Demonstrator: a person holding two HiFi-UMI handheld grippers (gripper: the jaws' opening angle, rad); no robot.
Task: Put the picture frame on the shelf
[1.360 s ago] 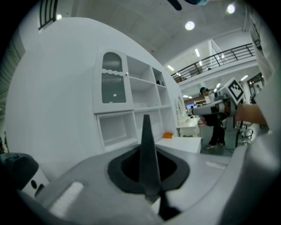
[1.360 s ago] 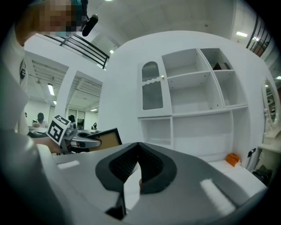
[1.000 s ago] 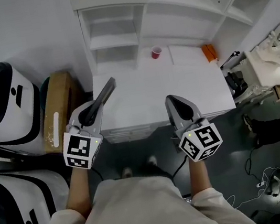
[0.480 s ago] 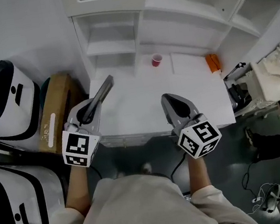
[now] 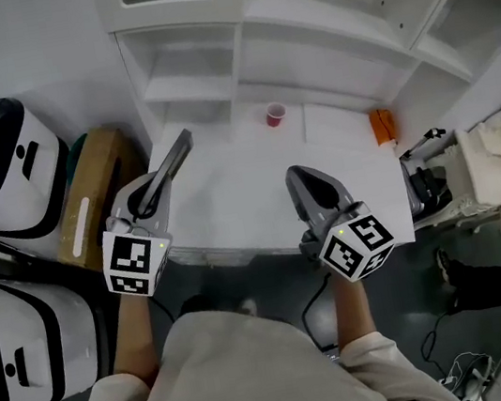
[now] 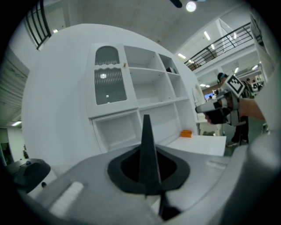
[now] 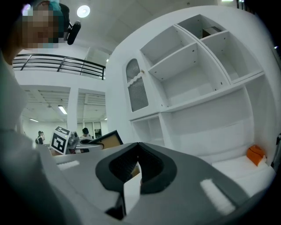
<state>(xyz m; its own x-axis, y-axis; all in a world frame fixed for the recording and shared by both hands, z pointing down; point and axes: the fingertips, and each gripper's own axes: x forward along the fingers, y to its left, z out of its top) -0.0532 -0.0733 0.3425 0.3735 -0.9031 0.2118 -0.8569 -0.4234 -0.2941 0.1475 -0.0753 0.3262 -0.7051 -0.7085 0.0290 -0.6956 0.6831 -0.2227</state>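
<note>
Left claw [image 5: 149,196] is clamped on the picture frame [image 5: 174,158], gripping its thin dark edge; the frame juts toward the upper left of the desk [image 5: 257,179]. Right claw [image 5: 298,177] is closed and empty at lower centre. We judge this the carry step. Next we reach across the desk to the shelf [image 5: 198,87], stand the frame in a bay and release.

The cup [image 5: 275,114] and the block [image 5: 381,124] sit at the back of the surface [image 5: 231,198], cup left. The shelf [image 5: 317,31] rises behind; a carton [image 5: 89,203] stands left.
</note>
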